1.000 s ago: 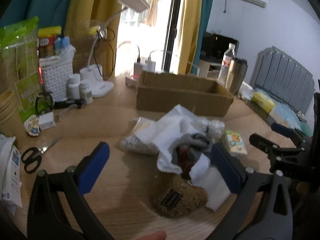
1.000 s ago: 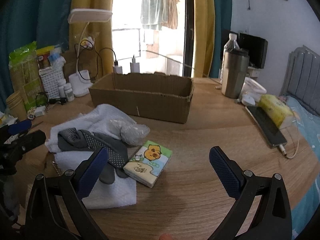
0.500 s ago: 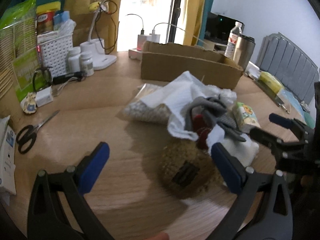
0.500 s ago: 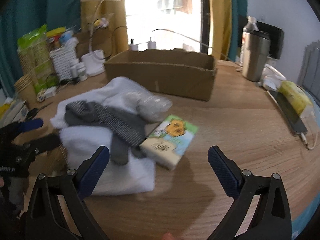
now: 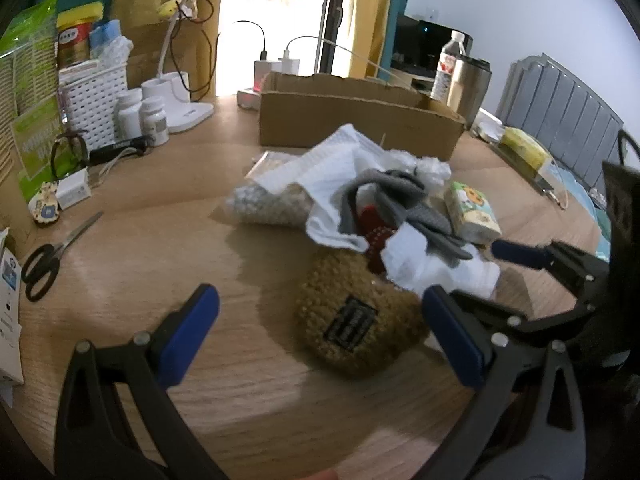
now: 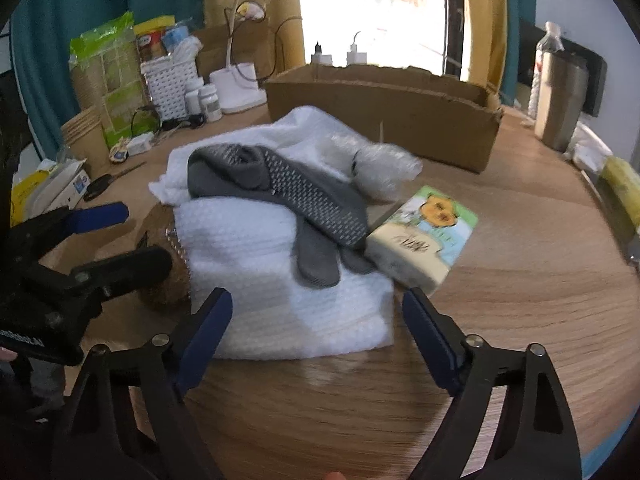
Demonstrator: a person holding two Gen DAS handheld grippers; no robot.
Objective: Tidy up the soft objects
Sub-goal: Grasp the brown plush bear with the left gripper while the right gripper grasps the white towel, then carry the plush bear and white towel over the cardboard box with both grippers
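**Both grippers closer to the pile, nothing grabbed**

Left gripper (image 5: 320, 334): jaws wide apart, empty. The brown fuzzy pouch (image 5: 356, 320) now sits right between its fingertips; a second ago it was further ahead. Right gripper (image 6: 316, 328): also spread wide, empty, and now low over the near edge of the folded white towel (image 6: 276, 280), which used to be off to its left. Grey grip socks (image 6: 288, 196) lie on top of the towel, tissue pack (image 6: 424, 236) touching its right side. Bubble-wrap wad (image 6: 386, 170) just behind those. Cardboard box (image 6: 384, 112) further back, well apart from the pile. Pile itself looks unshifted on the wooden table (image 6: 520, 300).
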